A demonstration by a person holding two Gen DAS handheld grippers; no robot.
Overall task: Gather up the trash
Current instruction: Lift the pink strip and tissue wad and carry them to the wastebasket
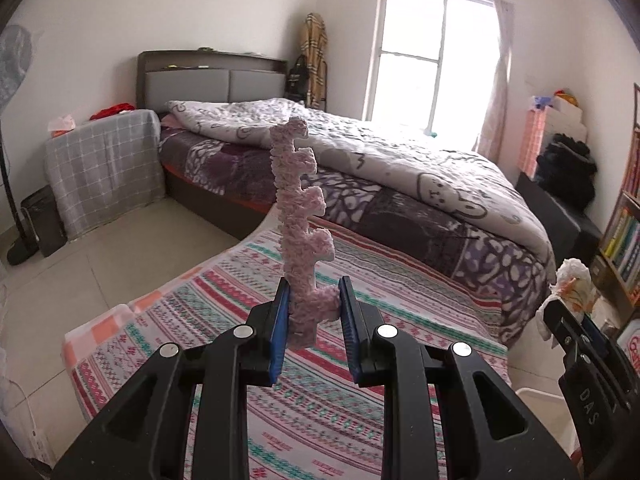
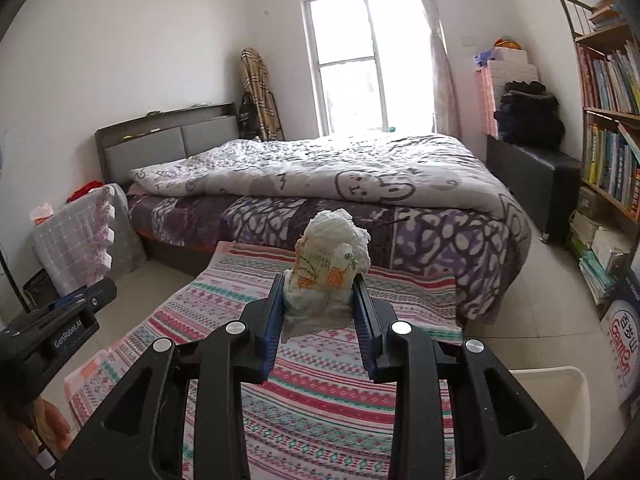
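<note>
My left gripper (image 1: 313,308) pinches the base of a pink foam strip (image 1: 299,216), held upright above the striped cloth (image 1: 224,320). My right gripper (image 2: 319,300) clamps a crumpled tissue wad (image 2: 332,256). Only the right view shows a white bin (image 2: 556,396) near right — probably the trash container; the left view catches just its corner.

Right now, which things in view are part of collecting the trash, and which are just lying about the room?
Part of the job:
- pink foam strip, held by the left gripper
- crumpled tissue wad, held by the right gripper
- white bin, low right

Just lying about:
- bed
- striped cloth
- bookshelf
- plaid coat
</note>
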